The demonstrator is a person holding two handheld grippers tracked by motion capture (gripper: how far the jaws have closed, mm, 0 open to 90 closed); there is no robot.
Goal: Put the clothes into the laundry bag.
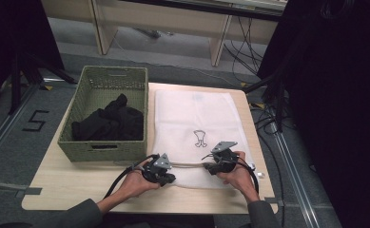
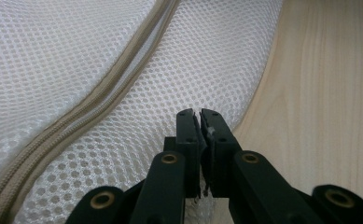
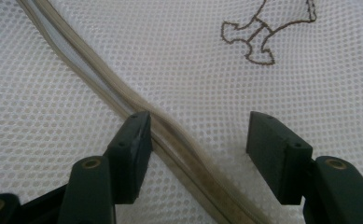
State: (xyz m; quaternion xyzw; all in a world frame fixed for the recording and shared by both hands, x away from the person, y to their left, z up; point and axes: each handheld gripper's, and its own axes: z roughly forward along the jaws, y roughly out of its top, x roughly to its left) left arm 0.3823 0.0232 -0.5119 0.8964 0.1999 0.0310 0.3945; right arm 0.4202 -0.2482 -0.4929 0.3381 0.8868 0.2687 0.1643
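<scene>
On a pale wooden counter (image 1: 68,183) standing on grey floor, a green woven basket (image 1: 137,95) at the left holds a heap of black cloth (image 1: 109,122). Just beside it a white mesh laundry bag (image 1: 192,114) lies flat, with a small brown outline motif (image 1: 199,137) at its middle and a beige zipper (image 1: 188,166) running across its near end. Dark curtains flank the space, and cables trail over the floor at the right.

The person's forearms, in grey sleeves, come in from the near edge. The left gripper (image 1: 166,176) rests at the bag's near left corner; in the left gripper view its jaws are pinched together on the mesh edge beside bare wood. The right gripper (image 1: 210,167) sits at the zipper's right part, and in the right gripper view its jaws stand wide apart, the zipper (image 3: 170,140) passing between them, against the left one.
</scene>
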